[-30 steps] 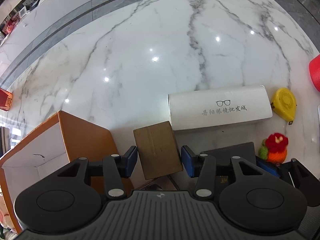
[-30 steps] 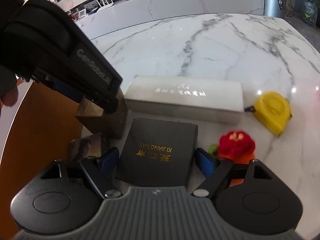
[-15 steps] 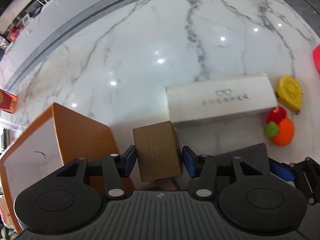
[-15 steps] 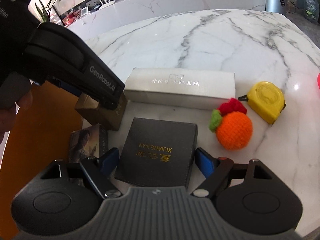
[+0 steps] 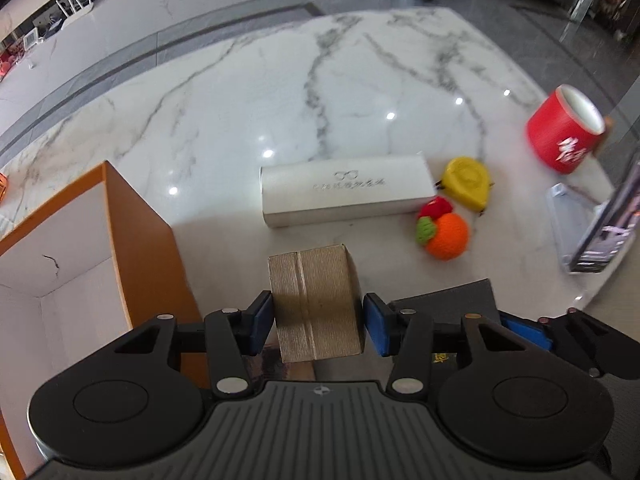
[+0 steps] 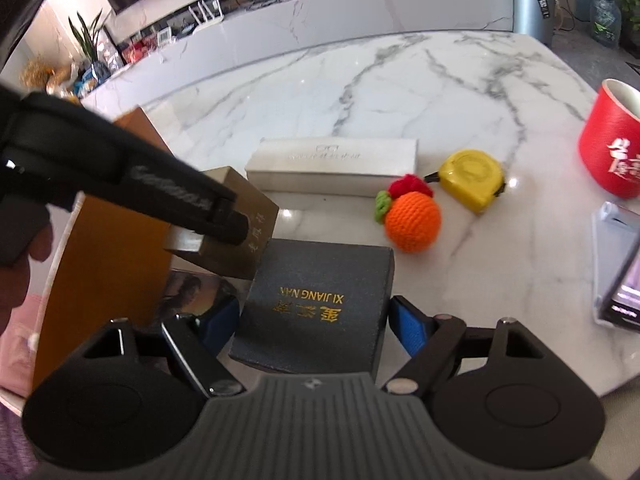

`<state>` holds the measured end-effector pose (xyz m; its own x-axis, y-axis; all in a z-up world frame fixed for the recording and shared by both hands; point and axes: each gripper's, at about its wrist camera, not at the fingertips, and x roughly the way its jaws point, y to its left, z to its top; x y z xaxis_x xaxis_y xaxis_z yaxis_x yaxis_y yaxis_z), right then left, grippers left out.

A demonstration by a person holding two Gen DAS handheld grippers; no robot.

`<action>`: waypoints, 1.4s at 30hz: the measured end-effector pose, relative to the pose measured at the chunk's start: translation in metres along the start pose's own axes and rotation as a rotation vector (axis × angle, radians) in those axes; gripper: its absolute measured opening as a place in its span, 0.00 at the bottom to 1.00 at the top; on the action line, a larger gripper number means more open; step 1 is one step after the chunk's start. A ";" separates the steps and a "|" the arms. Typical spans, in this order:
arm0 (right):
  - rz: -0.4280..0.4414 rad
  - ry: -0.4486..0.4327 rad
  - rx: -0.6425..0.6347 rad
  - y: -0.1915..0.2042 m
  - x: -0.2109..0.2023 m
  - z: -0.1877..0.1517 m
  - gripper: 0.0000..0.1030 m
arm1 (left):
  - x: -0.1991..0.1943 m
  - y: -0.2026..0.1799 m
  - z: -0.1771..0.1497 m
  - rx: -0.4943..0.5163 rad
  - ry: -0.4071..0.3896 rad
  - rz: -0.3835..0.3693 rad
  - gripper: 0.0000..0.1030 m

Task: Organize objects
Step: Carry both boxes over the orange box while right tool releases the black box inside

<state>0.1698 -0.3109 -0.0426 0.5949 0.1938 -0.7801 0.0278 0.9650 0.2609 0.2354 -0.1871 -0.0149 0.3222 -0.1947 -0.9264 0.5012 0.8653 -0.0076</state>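
My left gripper (image 5: 318,326) is shut on a small brown cardboard box (image 5: 316,304) and holds it in the air beside the open orange box (image 5: 120,208). In the right wrist view the same brown box (image 6: 236,224) hangs from the left gripper (image 6: 228,224) above the table. My right gripper (image 6: 314,322) is shut on a flat black box with gold lettering (image 6: 320,296), held just off the marble. A corner of that black box (image 5: 444,300) also shows in the left wrist view.
On the marble table (image 5: 280,100) lie a long white glasses case (image 5: 344,192), a yellow tape measure (image 5: 466,182) and a crocheted orange fruit (image 5: 446,236). A red cup (image 5: 564,136) and a clear plastic stand (image 5: 568,220) are at the right. A small picture box (image 6: 188,292) lies by the orange box.
Both grippers have risen and drawn back with their boxes, so more of the table shows. The crocheted fruit has rolled over beside the white case.
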 end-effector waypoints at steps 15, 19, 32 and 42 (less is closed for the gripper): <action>0.183 -0.190 -0.138 0.085 -0.099 0.014 0.80 | -0.145 0.088 -0.049 -0.131 -0.247 -0.075 0.54; 0.237 -0.180 -0.242 0.130 -0.100 0.021 0.80 | -0.146 0.122 -0.062 -0.201 -0.268 -0.018 0.54; 0.111 0.020 -0.525 0.245 0.002 0.027 0.79 | -0.094 0.204 -0.081 -0.281 -0.205 0.058 0.54; -0.049 0.089 -0.609 0.260 0.065 0.028 0.79 | -0.059 0.221 -0.079 -0.299 -0.163 0.062 0.54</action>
<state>0.2385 -0.0528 -0.0095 0.5346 0.1353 -0.8342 -0.4261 0.8956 -0.1278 0.2637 0.0524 0.0082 0.4808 -0.1876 -0.8565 0.2268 0.9702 -0.0852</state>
